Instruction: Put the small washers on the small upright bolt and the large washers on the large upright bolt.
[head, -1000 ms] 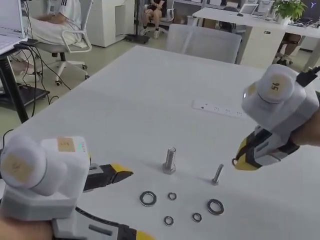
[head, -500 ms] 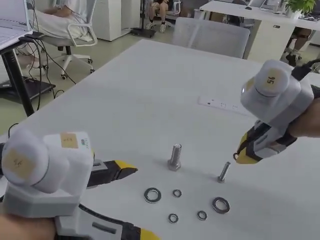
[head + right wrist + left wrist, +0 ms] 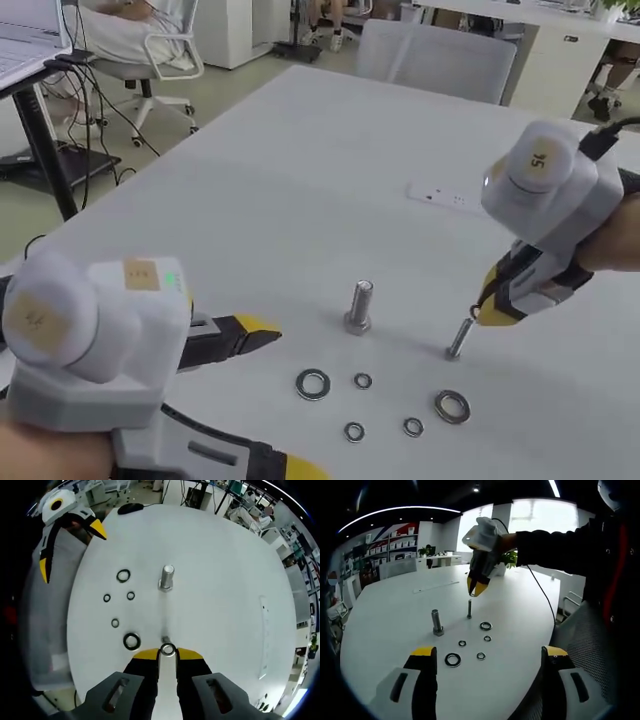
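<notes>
Right gripper (image 3: 491, 312) edging closer above small bolt (image 3: 458, 338) than second ago, jaws sitting slightly apart, gripping nothing. Left gripper (image 3: 270, 400) staying low, jaws spreading wide, empty. Five shiny flat metal ring washers (image 3: 313, 383) lying unmoved on smooth white table (image 3: 250, 180), just before threaded grey large bolt (image 3: 360, 305) standing hex-head down.
</notes>
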